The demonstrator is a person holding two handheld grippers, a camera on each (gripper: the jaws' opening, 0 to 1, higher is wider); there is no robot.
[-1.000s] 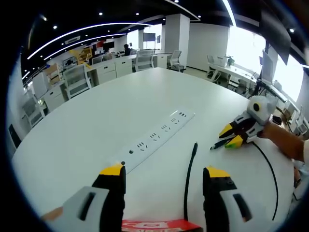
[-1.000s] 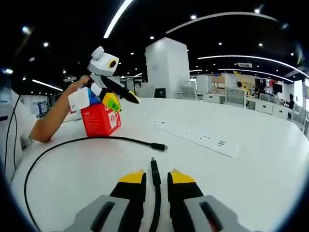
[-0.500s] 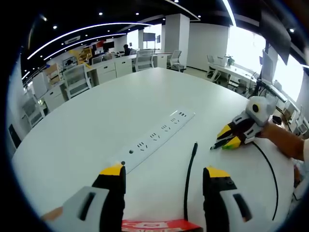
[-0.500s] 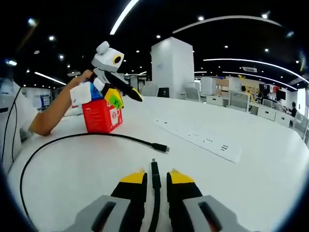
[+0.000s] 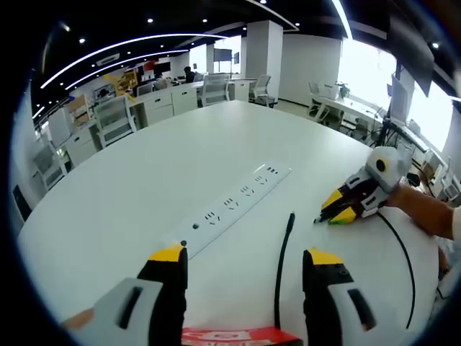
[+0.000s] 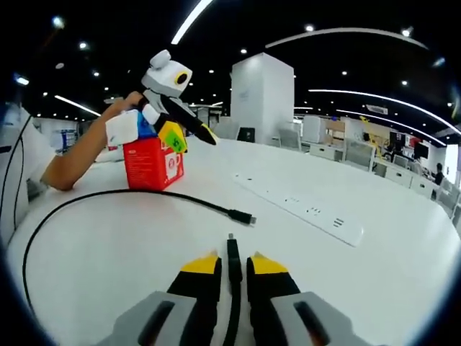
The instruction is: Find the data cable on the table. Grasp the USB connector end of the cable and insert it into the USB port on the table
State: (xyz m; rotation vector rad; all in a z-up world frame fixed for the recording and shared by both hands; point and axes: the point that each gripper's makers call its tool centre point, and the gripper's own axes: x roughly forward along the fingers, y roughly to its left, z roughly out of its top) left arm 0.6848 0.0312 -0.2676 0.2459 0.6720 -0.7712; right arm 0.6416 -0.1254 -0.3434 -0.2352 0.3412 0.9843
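**Right tool pinching one cable end, left tool spread above the table**

Left gripper view: left tool [image 5: 245, 261] with yellow-tipped black jaws spread wide, nothing between them, poised over the round white table [image 5: 130, 194]. Long white power strip [image 5: 232, 205] lying diagonally ahead of the jaws. Thin black data cable [image 5: 282, 267] running up between the jaws, its free end just beside the strip without touching it. Farther right, right tool [image 5: 338, 207] low over the table, jaws pressed together on the cable's other end, a forearm behind it; cable curving away along the table's right edge. Red box edge at the bottom of the view, beneath the jaws.

Right gripper view: right tool [image 6: 232, 265] with jaws pressed close, pinching the black cable's connector end [image 6: 233, 249], which sticks forward past the yellow tips. Cable's other end [image 6: 241, 215] lying flat on the table just ahead, the cord looping back to the left. White power strip [image 6: 302, 209] beyond, to the right, apart from both ends. Left tool [image 6: 180, 119] raised at upper left, held by a hand above a red cardboard box [image 6: 153, 166].
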